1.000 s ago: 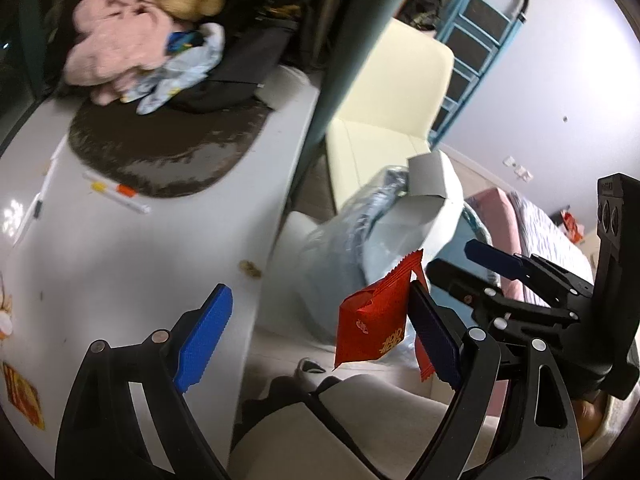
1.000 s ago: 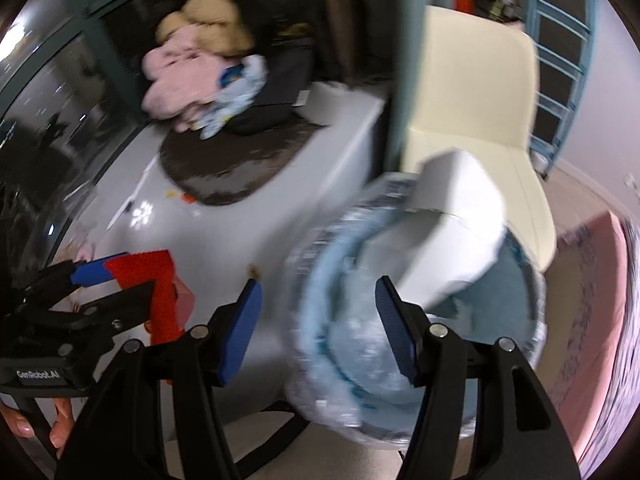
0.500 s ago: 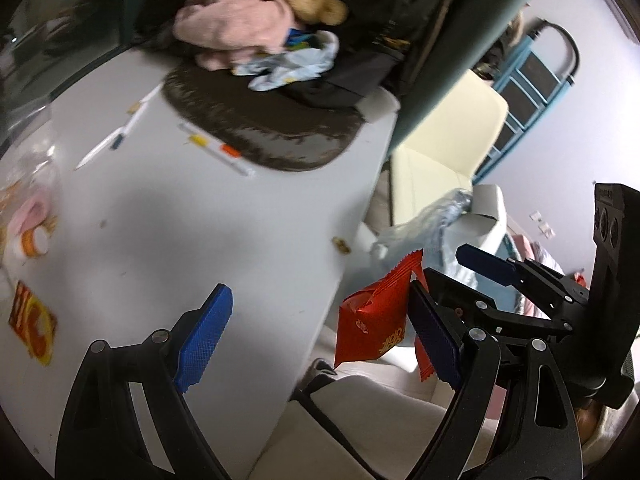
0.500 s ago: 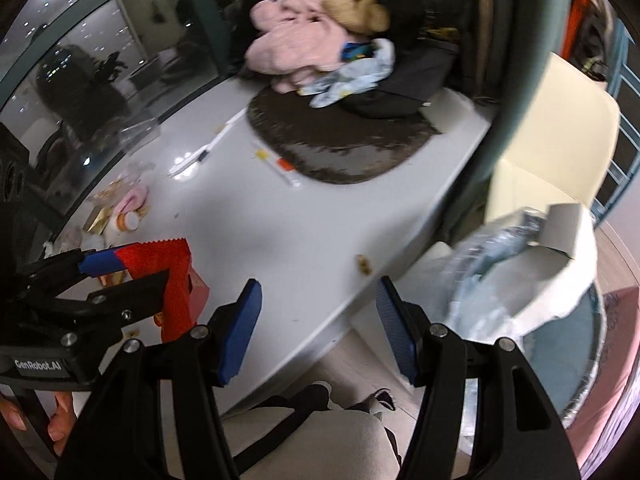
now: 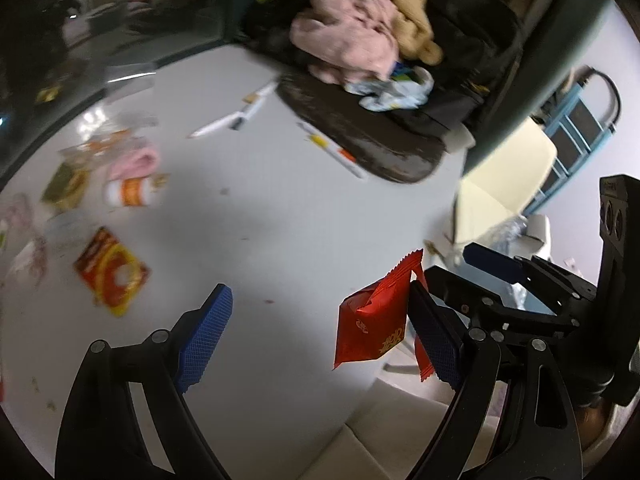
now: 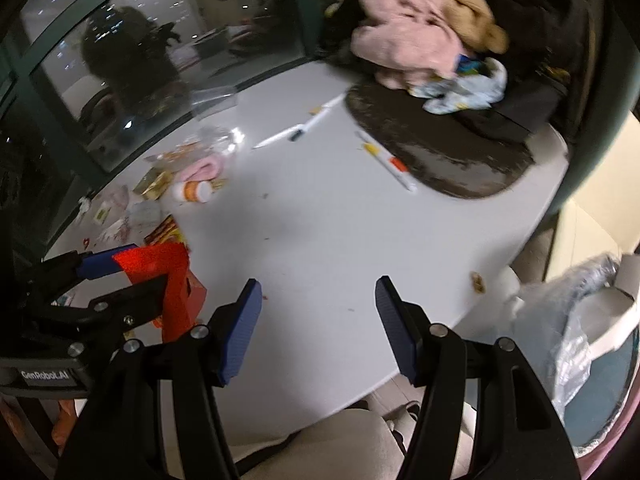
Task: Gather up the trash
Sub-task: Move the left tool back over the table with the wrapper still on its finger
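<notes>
The left tongs (image 5: 320, 344) are wide, with a red wrapper (image 5: 374, 330) stuck on one pad. The right tongs (image 6: 318, 330) are wide and hold nothing. The trash bin (image 6: 592, 344) sits at 3 o'clock, nearer the right tongs.

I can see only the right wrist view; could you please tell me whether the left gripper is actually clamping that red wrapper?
Observer: No. In the left wrist view the left gripper is wide open, and the red wrapper only hangs against the inner side of its right finger.
Operator: Thank you. What is the packet that this gripper half hides from me?
Observer: A flat red-and-yellow packet. It lies whole on the table, to the left of the gripper.
Operator: Is anything printed on the wrapper?
Observer: Yes, gold lettering on its lower face, too blurred to read.
</notes>
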